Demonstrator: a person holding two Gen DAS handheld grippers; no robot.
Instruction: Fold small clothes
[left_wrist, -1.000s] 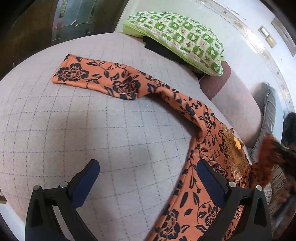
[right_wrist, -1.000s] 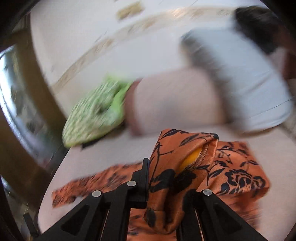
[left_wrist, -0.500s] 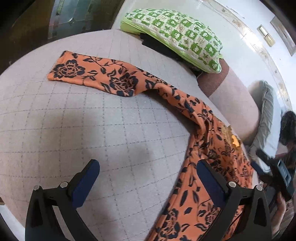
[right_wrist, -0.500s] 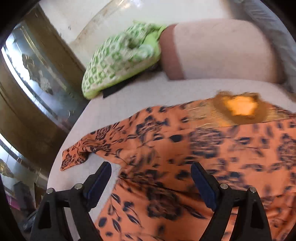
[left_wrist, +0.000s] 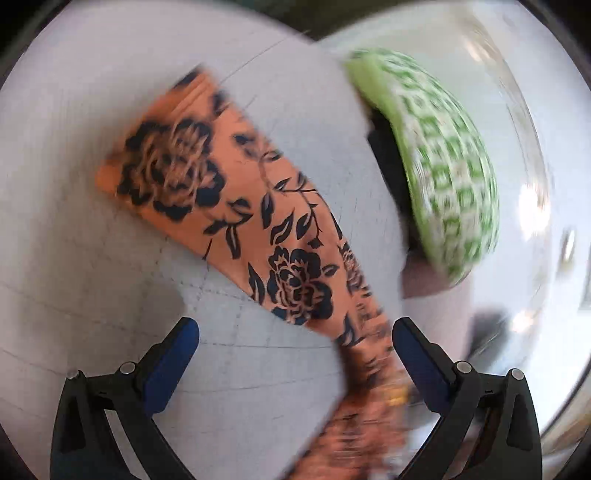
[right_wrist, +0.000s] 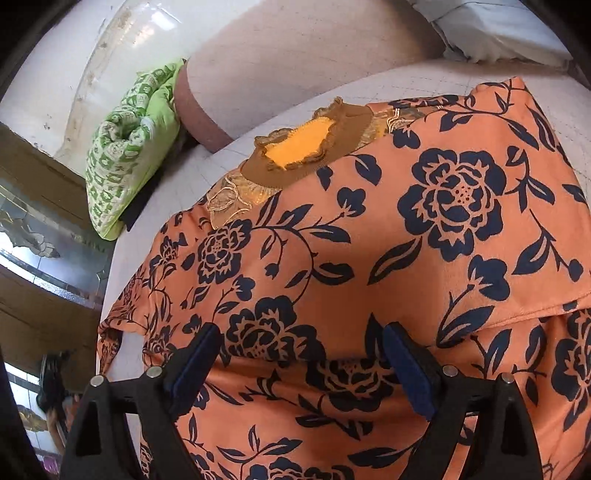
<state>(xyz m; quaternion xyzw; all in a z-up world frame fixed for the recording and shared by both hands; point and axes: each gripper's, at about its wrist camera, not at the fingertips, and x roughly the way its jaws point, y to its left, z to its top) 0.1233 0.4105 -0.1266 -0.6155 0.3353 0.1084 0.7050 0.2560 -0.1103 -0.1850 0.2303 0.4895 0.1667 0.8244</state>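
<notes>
Left wrist view: left gripper (left_wrist: 295, 354) wide open, empty, orange floral sleeve (left_wrist: 236, 210) ahead; right gripper (right_wrist: 301, 363) open over bodice; fabric limp, pinch sleeve cuff

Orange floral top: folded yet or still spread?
Mostly spread: orange floral top lies flat, sleeve stretched out; right edge shows one overlapped layer.

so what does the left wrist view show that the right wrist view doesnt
Only the left wrist view shows the garment's long sleeve stretched flat across the grey quilted bed cover, blurred by motion, with the left gripper open above it.

Only the right wrist view shows the garment's brown neckline with its yellow lining, and the right gripper open over the garment's body.

Both show the orange floral garment and the green patterned pillow.
</notes>
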